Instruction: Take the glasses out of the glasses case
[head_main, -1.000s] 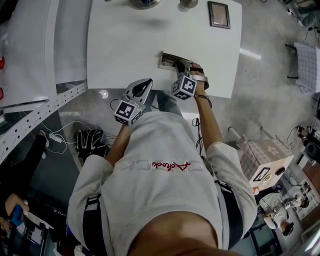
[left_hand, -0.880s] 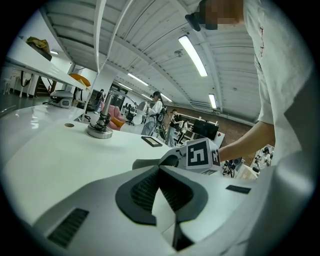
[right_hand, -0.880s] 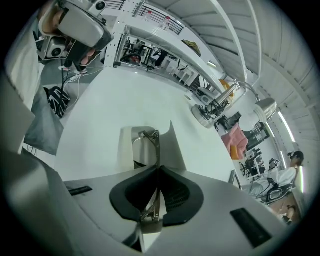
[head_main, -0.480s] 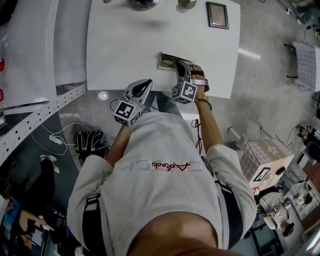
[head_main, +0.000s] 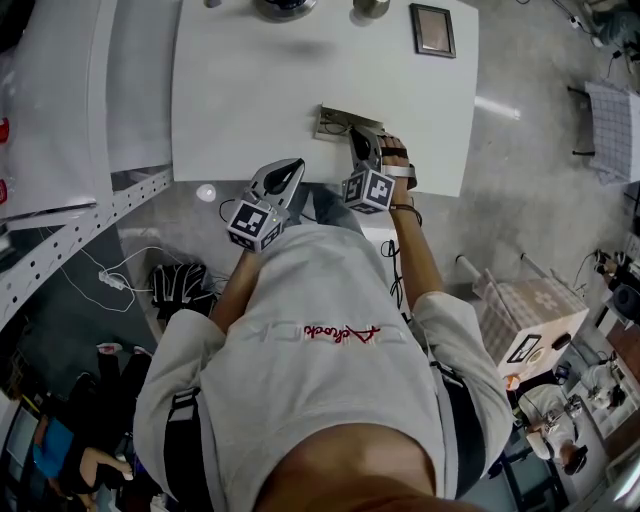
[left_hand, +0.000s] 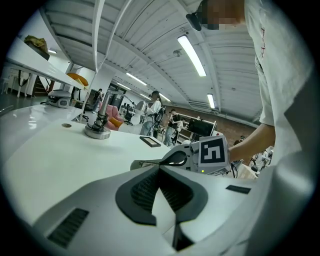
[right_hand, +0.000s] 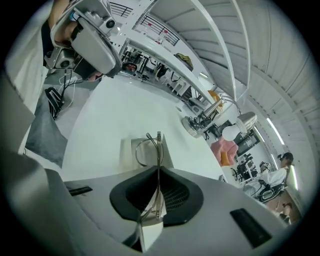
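Pinching the wire glasses (right_hand: 159, 150) in the right gripper (right_hand: 158, 167) over the glasses case (right_hand: 128, 155) on the white table (right_hand: 115, 115), showing clearly only in the right gripper view; holding the left gripper (left_hand: 160, 167) closed, empty.

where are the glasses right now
The glasses are pinched in the right tongs, over the glasses case near the table's front edge, to the right of the left tongs.
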